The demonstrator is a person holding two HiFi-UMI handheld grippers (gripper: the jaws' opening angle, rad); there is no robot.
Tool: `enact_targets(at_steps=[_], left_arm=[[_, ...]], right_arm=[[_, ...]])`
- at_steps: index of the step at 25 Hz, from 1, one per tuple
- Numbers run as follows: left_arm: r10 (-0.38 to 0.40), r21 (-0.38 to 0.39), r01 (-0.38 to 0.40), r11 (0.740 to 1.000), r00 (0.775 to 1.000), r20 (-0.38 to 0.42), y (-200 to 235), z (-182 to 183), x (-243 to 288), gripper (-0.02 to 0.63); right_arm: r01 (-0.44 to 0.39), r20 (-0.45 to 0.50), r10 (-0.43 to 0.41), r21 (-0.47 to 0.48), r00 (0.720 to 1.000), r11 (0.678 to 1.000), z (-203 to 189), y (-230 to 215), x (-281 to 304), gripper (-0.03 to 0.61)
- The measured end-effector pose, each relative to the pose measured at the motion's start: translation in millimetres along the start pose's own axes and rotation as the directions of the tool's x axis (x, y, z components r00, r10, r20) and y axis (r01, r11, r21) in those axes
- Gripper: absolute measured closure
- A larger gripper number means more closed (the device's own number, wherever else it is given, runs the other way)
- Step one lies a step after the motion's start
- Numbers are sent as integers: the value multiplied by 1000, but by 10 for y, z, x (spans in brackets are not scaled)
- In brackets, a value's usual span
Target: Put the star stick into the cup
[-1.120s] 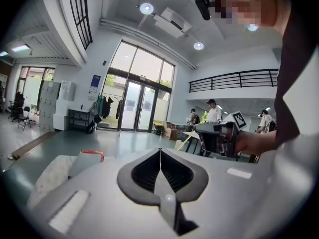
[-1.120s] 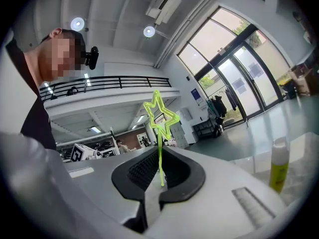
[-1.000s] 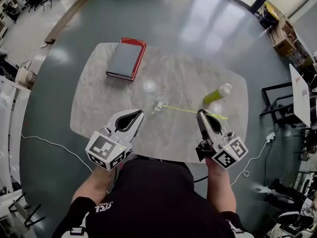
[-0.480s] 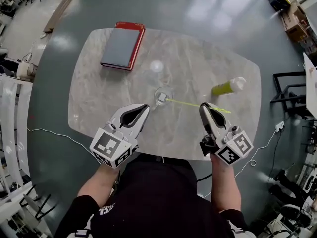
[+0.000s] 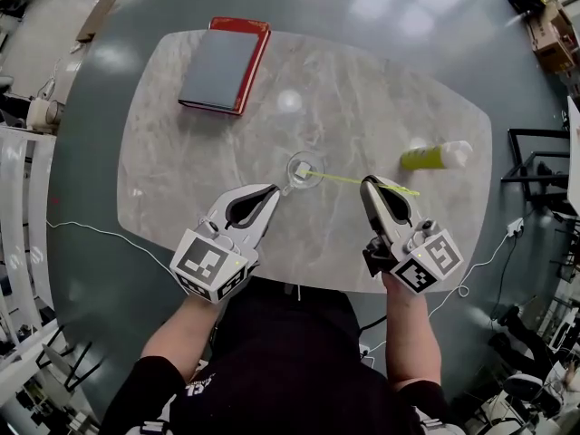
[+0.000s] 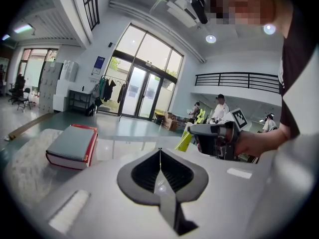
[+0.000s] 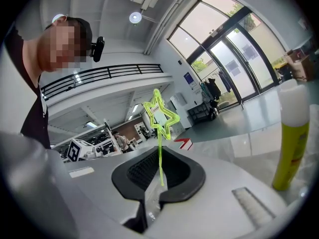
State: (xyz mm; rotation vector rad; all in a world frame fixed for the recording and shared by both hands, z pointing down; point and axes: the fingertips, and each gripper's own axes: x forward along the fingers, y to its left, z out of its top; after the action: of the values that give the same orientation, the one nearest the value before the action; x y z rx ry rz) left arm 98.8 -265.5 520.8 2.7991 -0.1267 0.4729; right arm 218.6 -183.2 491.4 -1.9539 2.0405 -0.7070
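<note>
The yellow-green star stick (image 5: 358,181) is held almost level above the table, with my right gripper (image 5: 372,182) shut on its shaft. In the right gripper view the stick (image 7: 160,168) rises from between the closed jaws to its star (image 7: 159,116). Its left end reaches the rim of the clear cup (image 5: 304,166), which stands upright mid-table. My left gripper (image 5: 274,189) is just left of and nearer than the cup. Its jaws meet with nothing visible between them (image 6: 159,152). The cup is not seen in either gripper view.
A grey book with a red cover edge (image 5: 222,53) lies at the far left of the marble table (image 5: 181,179). A yellow-green bottle with a white cap (image 5: 435,156) lies on its side to the right of the stick. The table's near edge is just behind both grippers.
The stick's left end has edged from beside the cup to over its rim. Both grippers keep nearly the same stance, and the head view has shifted slightly.
</note>
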Motion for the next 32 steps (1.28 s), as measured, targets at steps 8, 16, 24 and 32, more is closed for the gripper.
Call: enact_targets(at_steps=[8, 16, 24, 32], left_arm=[[5, -19, -5, 1000, 1000, -9, 125, -207, 172, 611], [5, -50, -6, 999, 1000, -24, 196, -460, 294, 611], [18, -72, -20, 997, 999, -39, 252, -561, 275, 611], [9, -81, -13, 997, 999, -50, 232, -569, 216, 611]], right_arm=[[21, -59, -19, 37, 998, 999, -358, -202, 178, 548], [30, -101, -27, 26, 995, 999, -620, -363, 367, 548], [53, -160, -56, -25, 986, 998, -864, -430, 486, 548], [91, -148, -85, 35, 985, 995, -897, -529, 479, 492]])
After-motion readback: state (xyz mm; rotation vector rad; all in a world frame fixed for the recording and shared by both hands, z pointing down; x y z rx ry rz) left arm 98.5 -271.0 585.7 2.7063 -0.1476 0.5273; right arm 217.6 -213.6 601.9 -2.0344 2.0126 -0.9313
